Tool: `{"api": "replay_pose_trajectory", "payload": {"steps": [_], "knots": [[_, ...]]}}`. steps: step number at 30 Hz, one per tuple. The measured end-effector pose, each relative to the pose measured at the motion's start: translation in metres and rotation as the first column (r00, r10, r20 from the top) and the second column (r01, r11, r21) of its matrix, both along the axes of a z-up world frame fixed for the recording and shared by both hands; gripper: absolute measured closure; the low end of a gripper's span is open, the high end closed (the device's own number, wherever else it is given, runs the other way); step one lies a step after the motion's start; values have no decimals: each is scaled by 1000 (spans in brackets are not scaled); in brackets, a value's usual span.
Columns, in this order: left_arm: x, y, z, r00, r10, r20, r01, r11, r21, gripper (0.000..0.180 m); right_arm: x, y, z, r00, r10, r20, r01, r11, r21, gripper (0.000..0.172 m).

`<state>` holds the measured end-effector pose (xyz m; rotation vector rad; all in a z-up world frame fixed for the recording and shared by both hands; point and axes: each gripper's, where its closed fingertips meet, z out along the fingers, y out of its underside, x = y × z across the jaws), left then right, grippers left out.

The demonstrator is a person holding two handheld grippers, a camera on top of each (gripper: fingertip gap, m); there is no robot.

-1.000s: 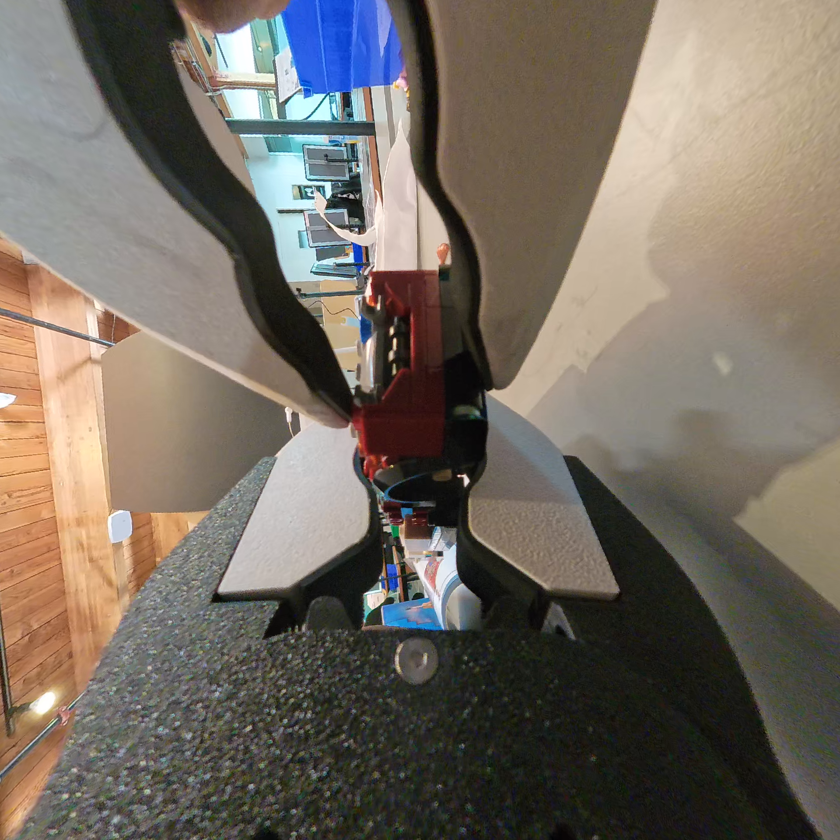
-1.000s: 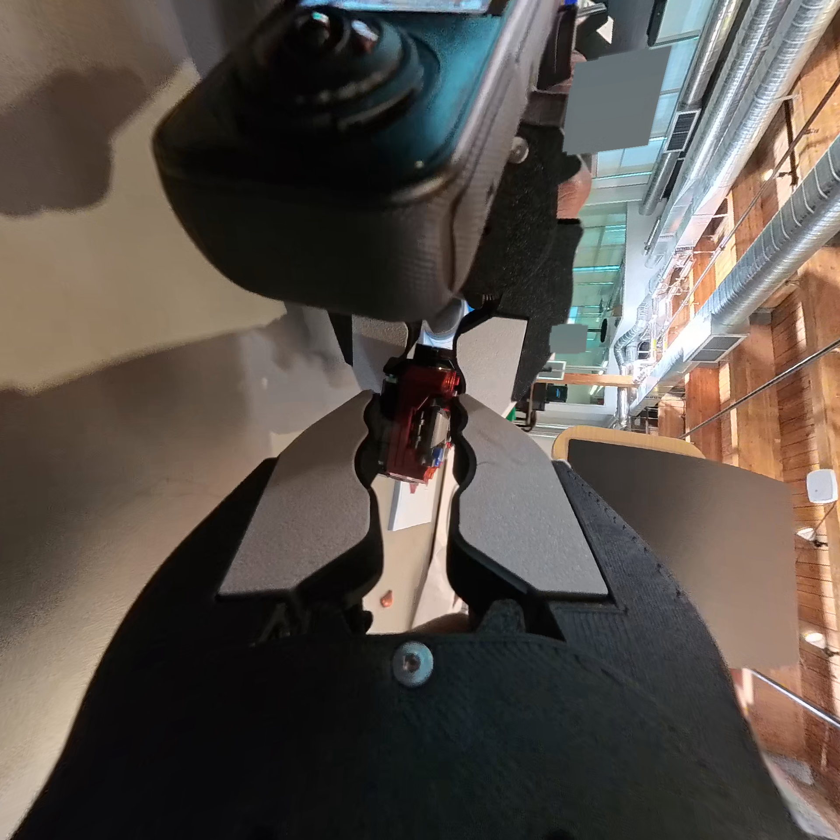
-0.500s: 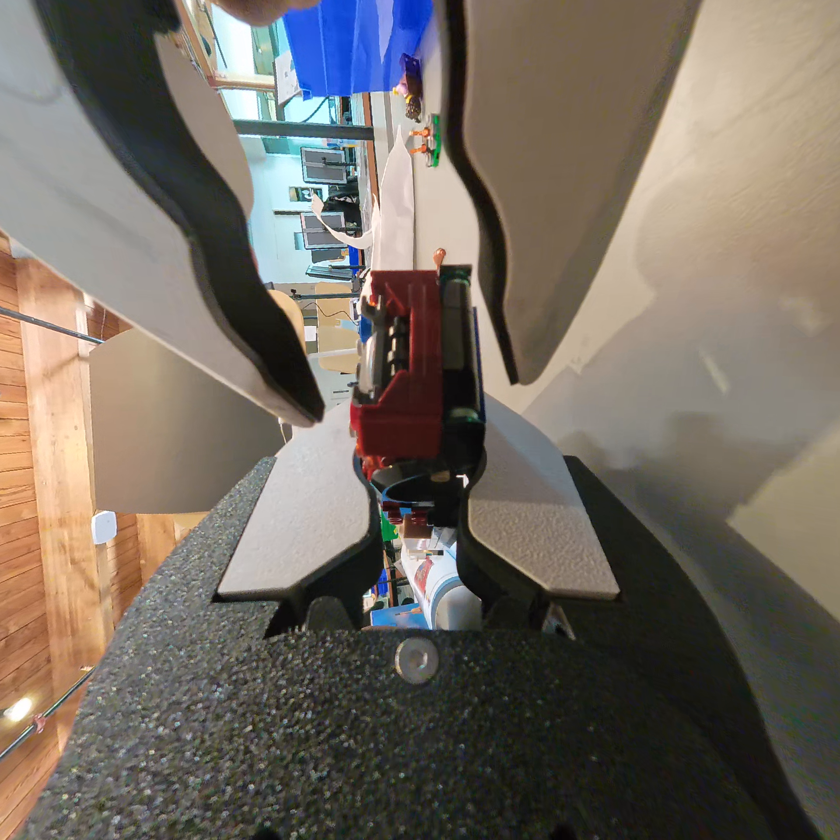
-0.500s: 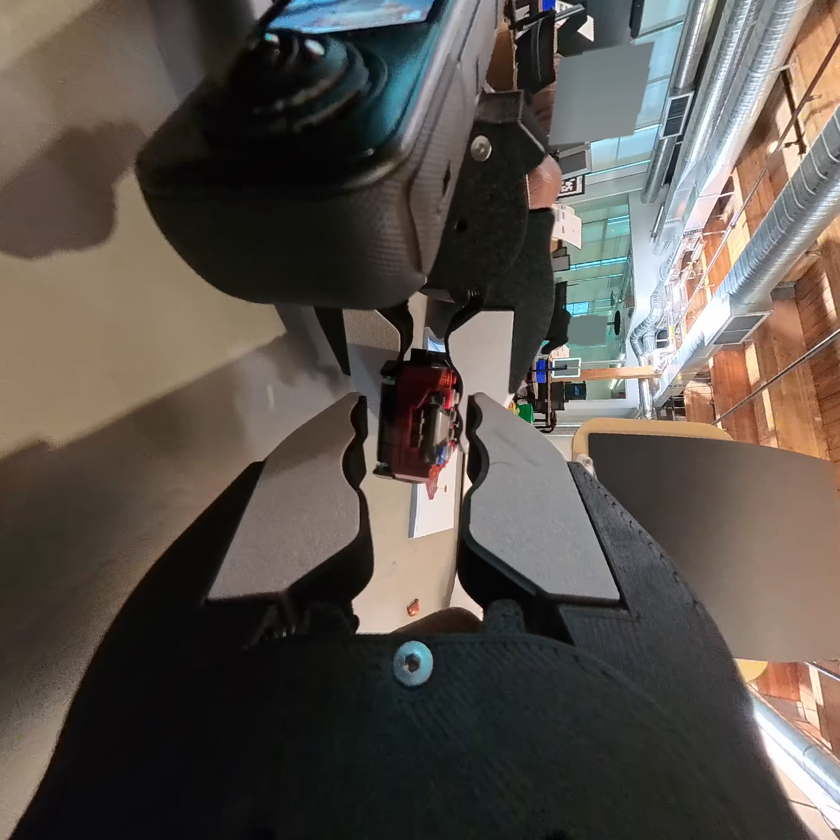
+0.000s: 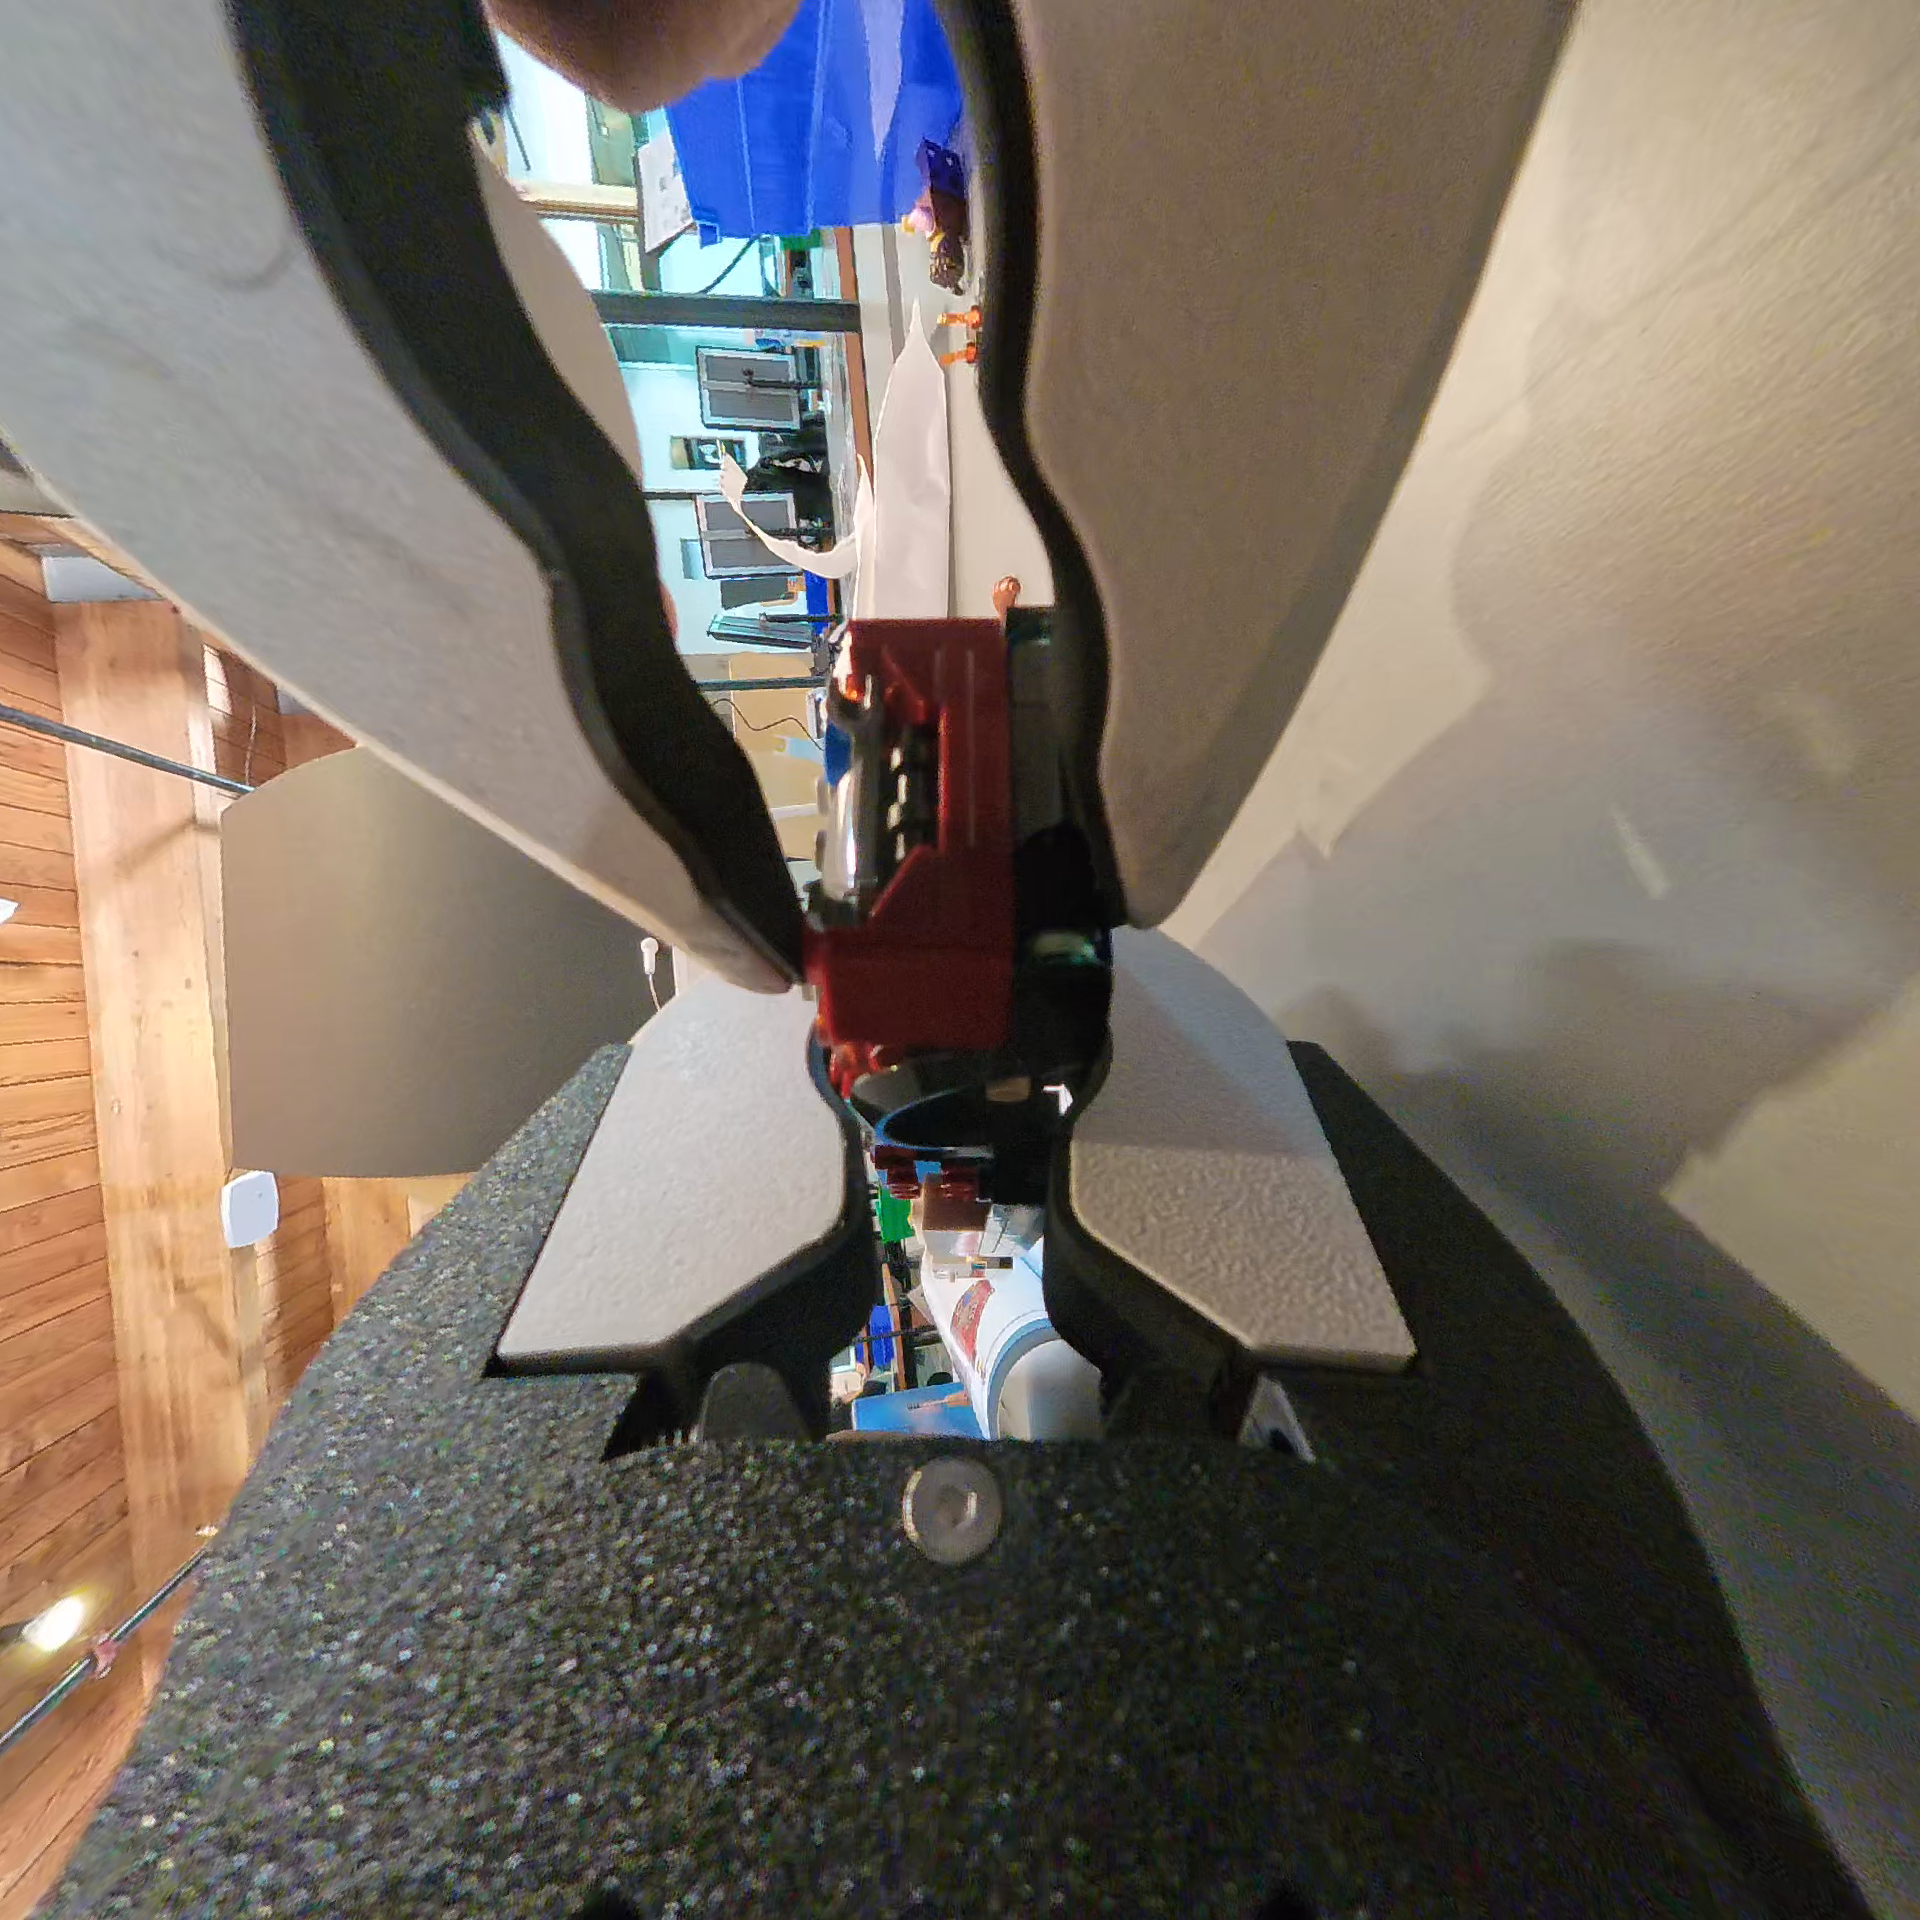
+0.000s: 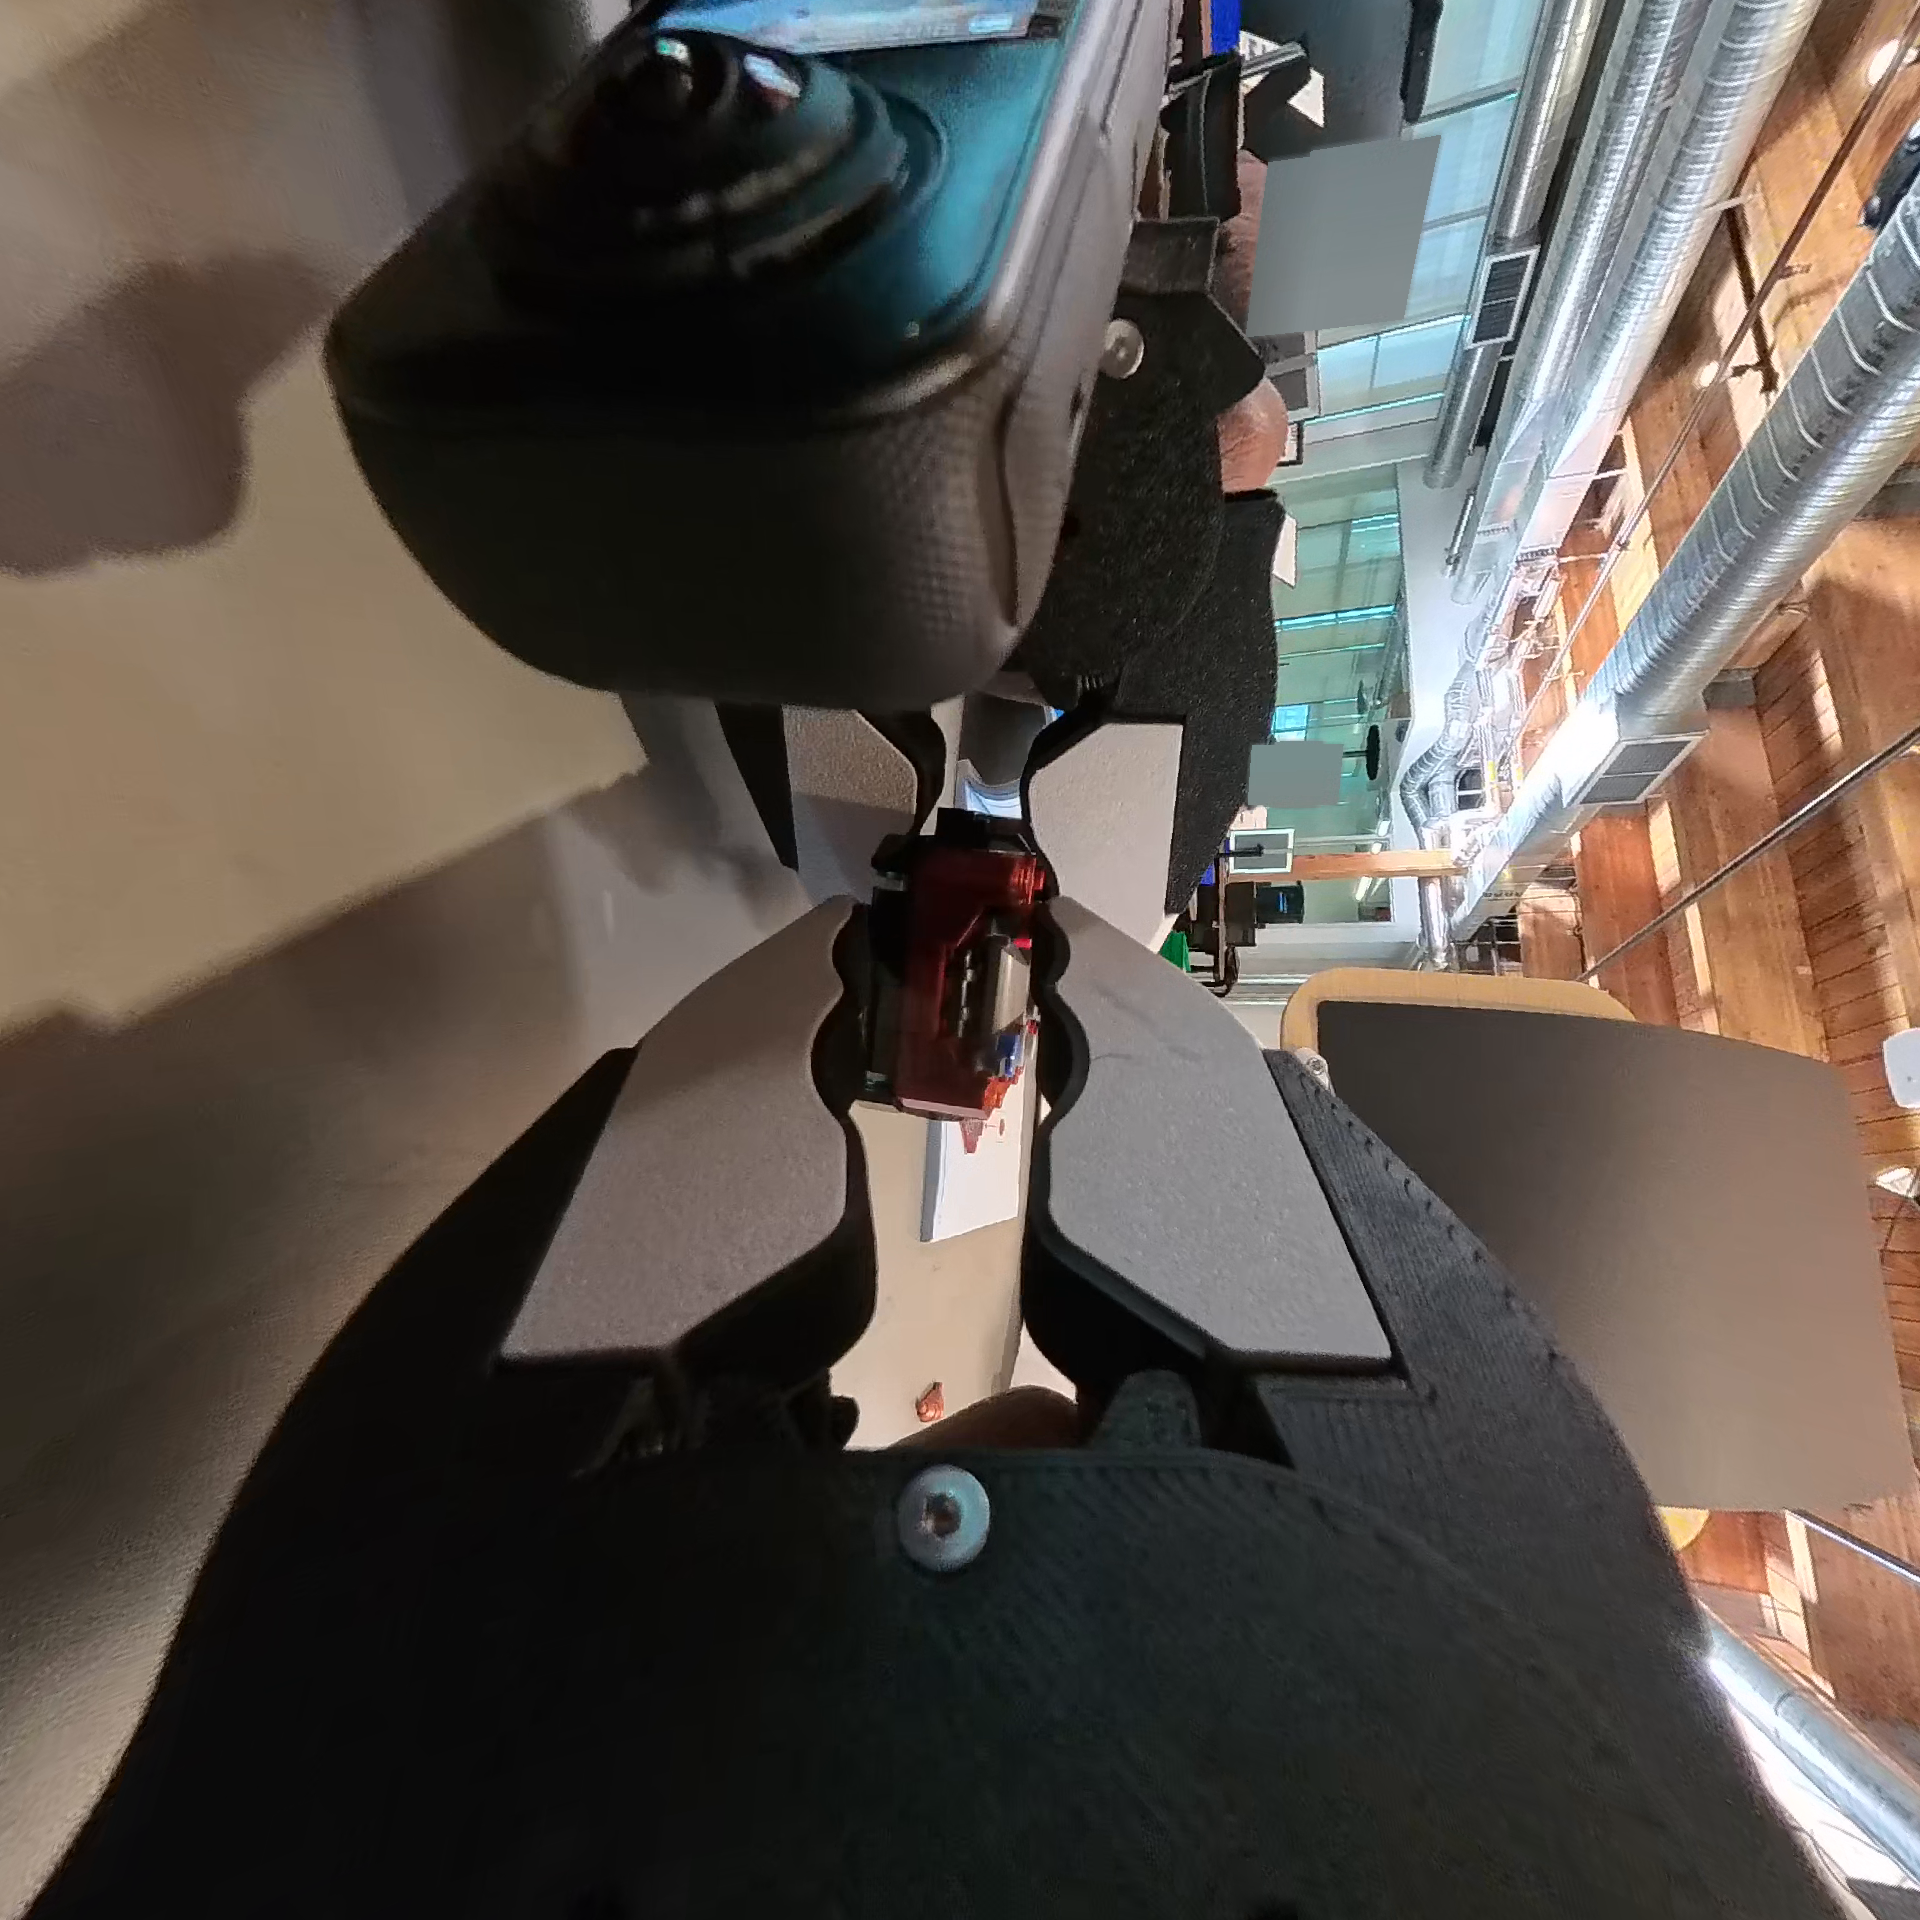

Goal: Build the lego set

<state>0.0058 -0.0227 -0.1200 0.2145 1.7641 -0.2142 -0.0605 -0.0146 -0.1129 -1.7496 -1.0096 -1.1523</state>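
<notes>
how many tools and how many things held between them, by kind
Two-finger grey-and-black tool: 2, the left tool and the right tool, facing each other, each closed on the model.
Red and black toy brick model: 1, gripped from opposite ends.
Total: 3

One small toy-brick model [image 5: 925, 883], built mainly of dark red pieces with black and grey parts and a black wheel-like round at one end. It is held off the table, turned on its side. Both grippers clamp it from opposite ends: the left gripper [image 5: 956, 1039] at one end, the right gripper [image 6: 951, 997] at the other, pads pressed against its sides.
</notes>
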Motion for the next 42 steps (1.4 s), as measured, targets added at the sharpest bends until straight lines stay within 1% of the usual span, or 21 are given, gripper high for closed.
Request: {"api": "replay_pose_trajectory", "payload": {"steps": [6, 11, 15, 20, 23, 26, 30, 34, 35, 37, 42], "knots": [[1, -1, 3, 1000, -6, 8, 6, 1000, -29, 145, -1, -1, 3, 1000, -2, -11, 2, 999, 46, 142], [5, 1, 0, 1000, 5, 20, -4, 1000, -30, 145, -4, -5, 7, 999, 5, -44, -1, 996, 86, 131], [8, 4, 0, 999, 9, 45, -8, 999, -36, 145, 1, -12, 5, 998, -16, -56, 21, 996, 92, 131], [9, 3, 2, 997, 3, 76, 0, 999, -43, 145, 6, -25, 3, 990, -51, -129, 67, 989, 128, 135], [10, 2, 2, 995, 0, 101, 5, 999, -47, 145, 13, -32, -7, 982, -103, -160, 119, 989, 93, 137], [13, 0, 4, 990, -1, 138, 8, 999, -52, 145, 18, -41, -18, 962, -152, -226, 165, 986, 39, 137], [17, -4, 3, 986, 0, 167, 6, 999, -37, 144, 18, -55, -26, 935, -173, -308, 180, 984, -5, 141], [22, -5, -2, 986, 4, 167, -3, 1000, -8, 144, 16, -69, -38, 922, -198, -333, 187, 980, -66, 142], [23, -5, -4, 986, 3, 165, -3, 1000, -2, 144, 17, -72, -40, 919, -203, -338, 190, 979, -73, 146], [24, -5, -5, 985, 9, 170, -10, 1000, 2, 144, 16, -77, -42, 911, -208, -357, 193, 978, -78, 153], [28, -3, -3, 985, 27, 170, -26, 1000, -7, 144, 19, -83, -42, 899, -225, -375, 208, 974, -86, 157]]}}
